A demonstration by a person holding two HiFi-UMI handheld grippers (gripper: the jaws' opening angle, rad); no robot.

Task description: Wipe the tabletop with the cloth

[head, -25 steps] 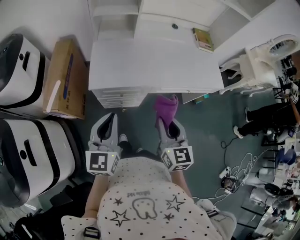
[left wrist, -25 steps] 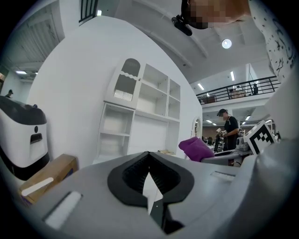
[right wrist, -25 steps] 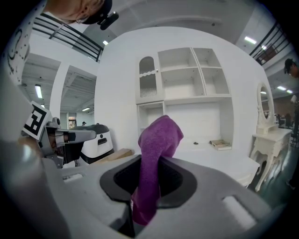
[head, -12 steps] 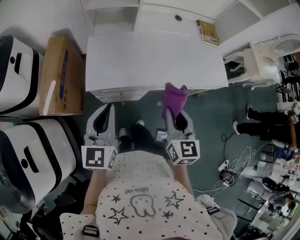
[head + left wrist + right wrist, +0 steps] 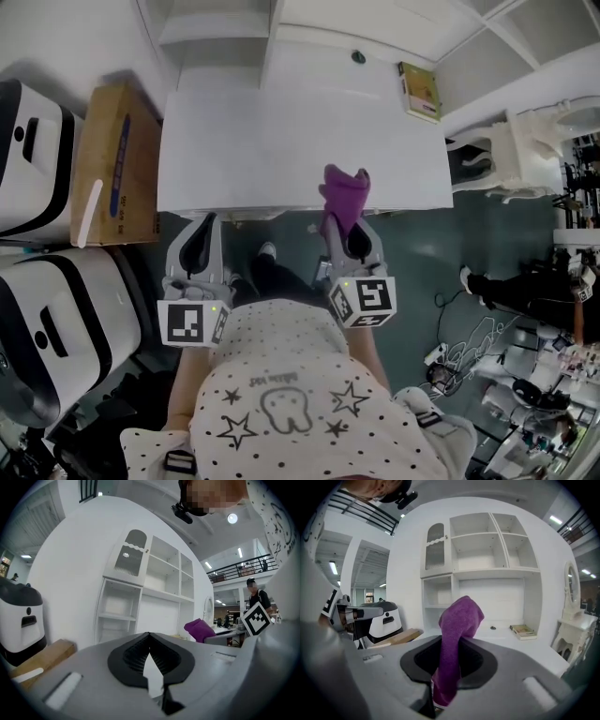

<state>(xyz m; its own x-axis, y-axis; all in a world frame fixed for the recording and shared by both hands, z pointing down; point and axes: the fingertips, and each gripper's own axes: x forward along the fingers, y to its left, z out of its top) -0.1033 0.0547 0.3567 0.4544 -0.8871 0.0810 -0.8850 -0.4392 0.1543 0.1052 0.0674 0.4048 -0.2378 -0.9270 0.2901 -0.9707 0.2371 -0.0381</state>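
- The purple cloth (image 5: 457, 634) was pinched between the jaws of the right gripper (image 5: 447, 677). Its lower end was caught between the pads and the rest stood up beyond the tips in a folded peak.
- From the head view, the cloth (image 5: 345, 192) jutted past the right gripper (image 5: 349, 225) and overlapped the near edge of the white tabletop (image 5: 262, 131). Whether it touched the surface could not be told.
- The left gripper (image 5: 150, 667) had its tips together, with only a thin slit lower between the pads and nothing in it. It was held beside the right one, just short of the table edge (image 5: 204, 239).
- The right gripper view showed the cloth's tall fold and white shelving (image 5: 487, 550) rising behind the table, which the head view flattened.
- The left gripper view caught the cloth (image 5: 200, 629) off to its right, and a standing person (image 5: 253, 590) far behind.
- Only the head view showed the whole tabletop, bare except for a book (image 5: 420, 91) at its far right corner and a small dark knob-like item (image 5: 358, 56) near the back.
- A cardboard box (image 5: 103, 164) stood against the table's left side, with white machines with black trim (image 5: 56, 319) farther left.
- A white chair (image 5: 506, 155) stood at the table's right, on a dark teal floor (image 5: 412, 253) with cables (image 5: 469, 337) lying on it.
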